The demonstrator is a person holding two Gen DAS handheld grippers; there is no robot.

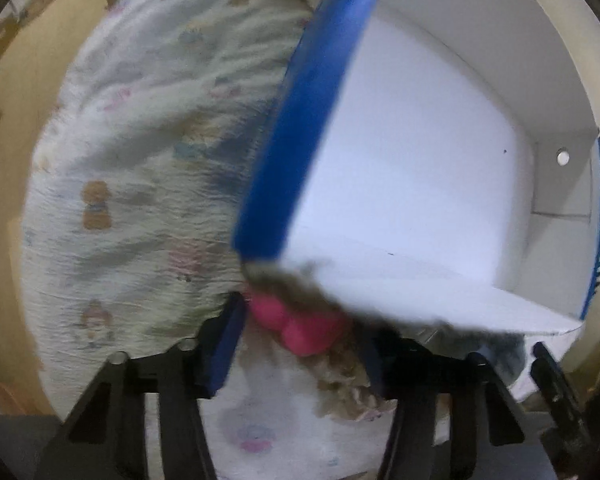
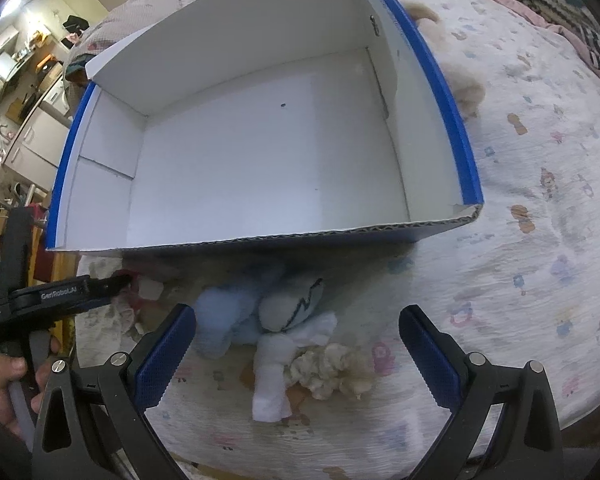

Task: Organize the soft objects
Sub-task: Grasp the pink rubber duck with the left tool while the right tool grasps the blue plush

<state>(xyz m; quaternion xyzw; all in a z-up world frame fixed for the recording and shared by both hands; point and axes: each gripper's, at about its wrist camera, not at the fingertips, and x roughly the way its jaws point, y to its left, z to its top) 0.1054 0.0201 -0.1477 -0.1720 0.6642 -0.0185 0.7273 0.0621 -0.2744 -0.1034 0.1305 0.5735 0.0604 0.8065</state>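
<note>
Right wrist view: claw (image 2: 296, 354) wide over blue plush (image 2: 228, 320), best lowered straddling it, closed gently, lifted into empty box (image 2: 260, 152); left claw (image 1: 300, 344) apparently gripping pink toy (image 1: 296, 326).

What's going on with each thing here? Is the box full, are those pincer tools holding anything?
Box: open on top, empty inside, resting on the bedspread.
Left gripper: fingers around a pink plush toy; grip unclear through blur.
Right gripper: fingers wide open, holding nothing.
Blue-and-white plush toy: lying on the bedspread, outside the box.
Cream fluffy toy: lying beside it, untouched.
</note>
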